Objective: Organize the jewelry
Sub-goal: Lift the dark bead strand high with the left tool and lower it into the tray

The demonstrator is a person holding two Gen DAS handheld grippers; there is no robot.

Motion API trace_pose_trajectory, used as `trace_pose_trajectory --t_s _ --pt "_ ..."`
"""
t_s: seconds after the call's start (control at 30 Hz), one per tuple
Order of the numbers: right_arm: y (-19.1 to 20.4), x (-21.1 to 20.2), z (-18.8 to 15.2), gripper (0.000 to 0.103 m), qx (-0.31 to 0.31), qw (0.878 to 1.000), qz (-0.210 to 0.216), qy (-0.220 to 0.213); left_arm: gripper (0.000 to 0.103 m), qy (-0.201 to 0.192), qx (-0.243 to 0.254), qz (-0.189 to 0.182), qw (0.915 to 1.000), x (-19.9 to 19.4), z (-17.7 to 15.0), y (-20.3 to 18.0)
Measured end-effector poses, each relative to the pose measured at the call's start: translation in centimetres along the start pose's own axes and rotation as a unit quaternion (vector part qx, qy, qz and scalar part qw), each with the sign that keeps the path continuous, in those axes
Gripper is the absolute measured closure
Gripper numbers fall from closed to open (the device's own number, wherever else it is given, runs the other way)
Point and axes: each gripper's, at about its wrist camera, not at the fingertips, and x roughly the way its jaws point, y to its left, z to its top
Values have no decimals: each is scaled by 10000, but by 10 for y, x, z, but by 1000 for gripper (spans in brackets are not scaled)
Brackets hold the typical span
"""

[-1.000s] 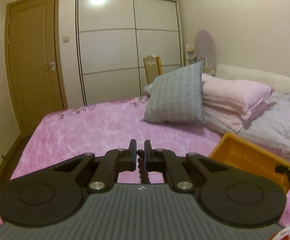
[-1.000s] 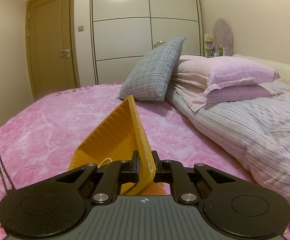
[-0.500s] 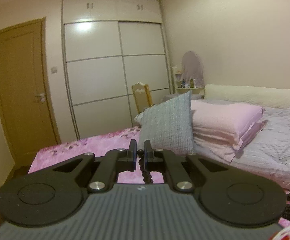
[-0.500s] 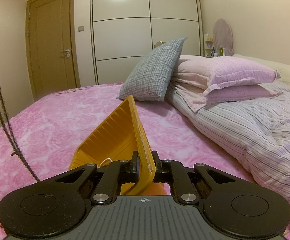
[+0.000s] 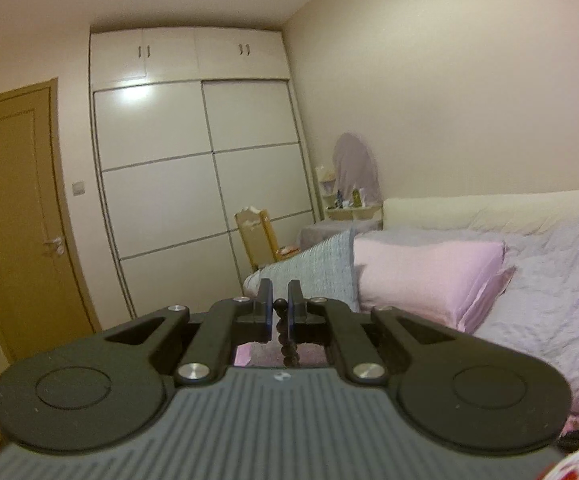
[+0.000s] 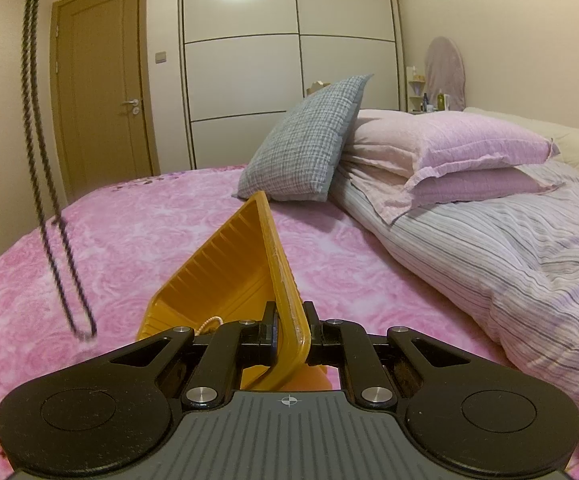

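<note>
My right hand-held gripper clamps near rim of yellow tray on pink bed. My left hand-held gripper pinches dark bead necklace, loop dangling at 10 o'clock from tray. Pearl strand inside tray. Grey cushion beyond.

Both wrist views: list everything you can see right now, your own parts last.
Bead necklace: one, dark, hanging from left gripper above the bedspread.
Tray: one, orange, tilted, rim clamped.
Pale beads: one strand, inside tray.
Bedspread: one, pink.
Cushion: one, grey, leaning on pillows.
Pillows: two, pink, stacked.
Wardrobe: one, white.
Door: one, brown.
Left gripper: jaws shut on necklace.
Right gripper: jaws shut on tray.
</note>
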Motion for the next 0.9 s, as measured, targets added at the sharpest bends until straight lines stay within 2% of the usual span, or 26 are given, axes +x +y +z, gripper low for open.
trace_pose_trajectory --t_s 0.2,0.37,0.53,0.9 --pt "-1 0 -1 92 25 10000 5 -1 97 -221 52 -217 9995 9 28 -17" --pt "-1 1 0 92 32 10000 7 1 97 -197 116 -444 9987 22 34 -37" --pt "-1 1 0 92 54 10000 15 0 97 75 211 -650 9976 43 16 -61" --pt "-3 2 1 92 98 9999 20 6 97 937 202 -1049 9898 90 -53 -95"
